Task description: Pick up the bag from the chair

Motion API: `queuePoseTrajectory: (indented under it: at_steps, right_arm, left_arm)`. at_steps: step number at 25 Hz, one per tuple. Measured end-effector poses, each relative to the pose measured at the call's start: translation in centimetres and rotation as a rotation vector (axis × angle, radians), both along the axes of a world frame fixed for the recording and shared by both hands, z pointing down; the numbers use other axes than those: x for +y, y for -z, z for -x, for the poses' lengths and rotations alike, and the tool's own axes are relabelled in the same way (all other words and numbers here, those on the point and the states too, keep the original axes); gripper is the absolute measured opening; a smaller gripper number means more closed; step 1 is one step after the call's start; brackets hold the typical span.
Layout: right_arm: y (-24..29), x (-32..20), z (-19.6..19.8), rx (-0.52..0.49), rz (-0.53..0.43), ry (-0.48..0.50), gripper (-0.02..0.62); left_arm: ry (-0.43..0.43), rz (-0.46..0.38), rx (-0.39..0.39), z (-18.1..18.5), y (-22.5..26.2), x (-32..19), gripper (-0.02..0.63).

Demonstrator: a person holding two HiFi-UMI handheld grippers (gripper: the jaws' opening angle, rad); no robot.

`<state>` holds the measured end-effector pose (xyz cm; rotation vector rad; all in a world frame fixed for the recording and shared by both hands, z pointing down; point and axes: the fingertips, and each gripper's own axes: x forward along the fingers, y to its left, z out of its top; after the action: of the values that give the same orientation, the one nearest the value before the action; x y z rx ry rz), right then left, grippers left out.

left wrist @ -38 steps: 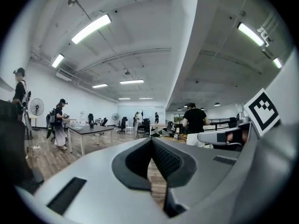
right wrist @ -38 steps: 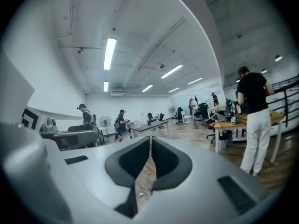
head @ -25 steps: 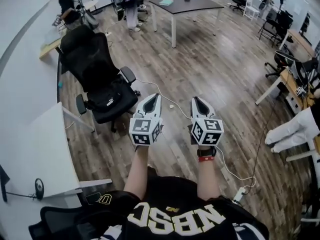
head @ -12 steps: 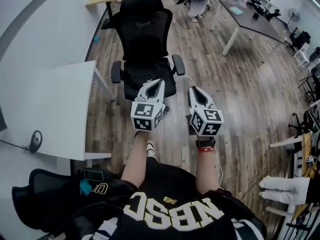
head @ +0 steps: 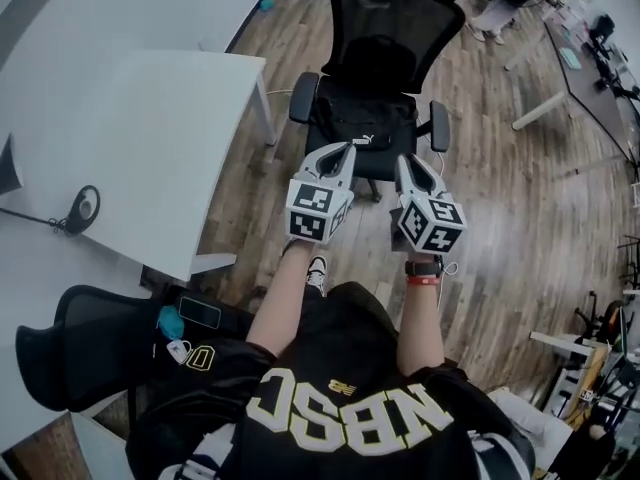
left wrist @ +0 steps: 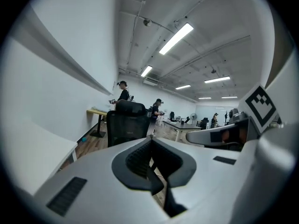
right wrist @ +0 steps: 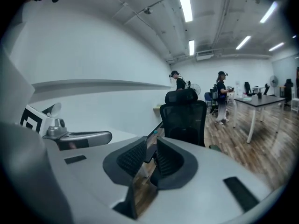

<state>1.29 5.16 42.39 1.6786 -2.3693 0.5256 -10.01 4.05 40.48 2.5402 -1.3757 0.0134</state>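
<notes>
Black bag flat on seat of black office chair, logo edge nearest grippers. Left gripper: fingers pressed together, empty, tips over bag's near edge from above, contact not discernible. Right gripper: just opening, narrow slit, nothing between, tips beside bag's right front corner. White surface left of chair. Wood floor beneath.

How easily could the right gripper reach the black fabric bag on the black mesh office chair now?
Probably easily: the bag lies uncovered on the chair seat just ahead of the right gripper, nothing between. Its empty jaws have just been opening.
</notes>
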Motion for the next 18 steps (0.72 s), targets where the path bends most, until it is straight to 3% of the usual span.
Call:
queuePoseTrajectory:
  at_steps: [9,18]
  right_arm:
    - [-0.9,-6.5,3.6,0.015,0.030,0.036,0.061]
    - [-4.2,-13.1,2.3,0.025,0.084,0.036,0.078]
  left_arm:
    - [0.030,0.056,-0.006,3.0,-2.8,-5.1,0.017]
    - [0.027,0.110,-0.033,2.7,-5.4,-12.1,0.018]
